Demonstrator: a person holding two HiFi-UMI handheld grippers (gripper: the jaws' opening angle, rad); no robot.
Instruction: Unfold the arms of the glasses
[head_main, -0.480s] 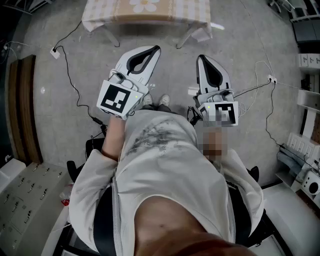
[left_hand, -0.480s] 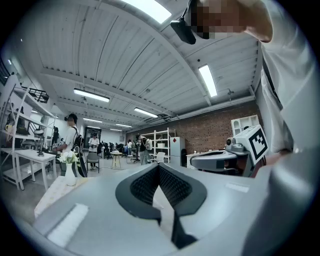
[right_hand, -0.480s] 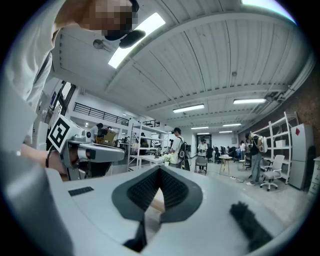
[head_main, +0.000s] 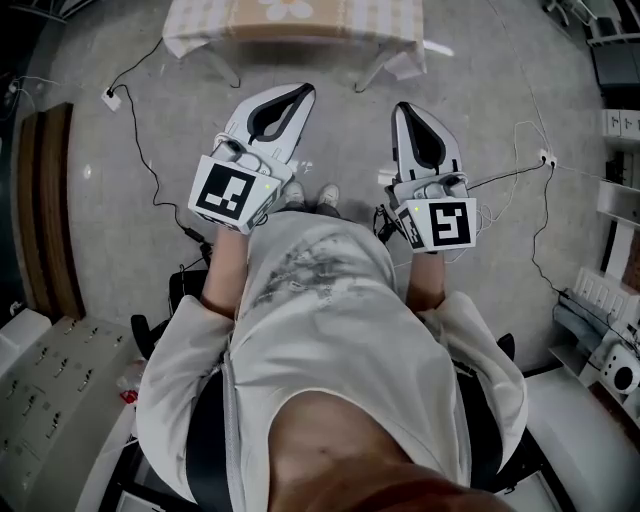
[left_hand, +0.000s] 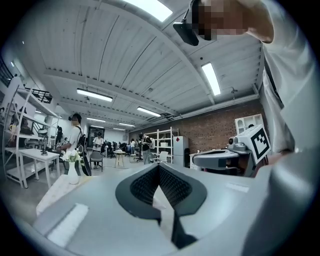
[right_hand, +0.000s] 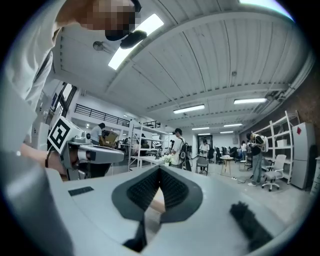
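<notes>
Glasses appear in no view; whether they lie on the cloth-covered table (head_main: 200, 30) ahead cannot be told. The left gripper (head_main: 303, 92) has edged toward it, the right gripper (head_main: 402, 108) hardly at all. Both pairs of jaws are closed on nothing, so unfolding hasn't begun.

Left gripper (left_hand: 159, 169) — smooth matt plastic; fingers (left_hand: 176, 188) ribbed black.

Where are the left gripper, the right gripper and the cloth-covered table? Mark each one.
left gripper (head_main: 306, 90), head view, at the tips of its closed jaws.
right gripper (head_main: 402, 106), head view, at the tips of its closed jaws.
table (head_main: 205, 22), head view, on the checked cloth near its left end.
</notes>
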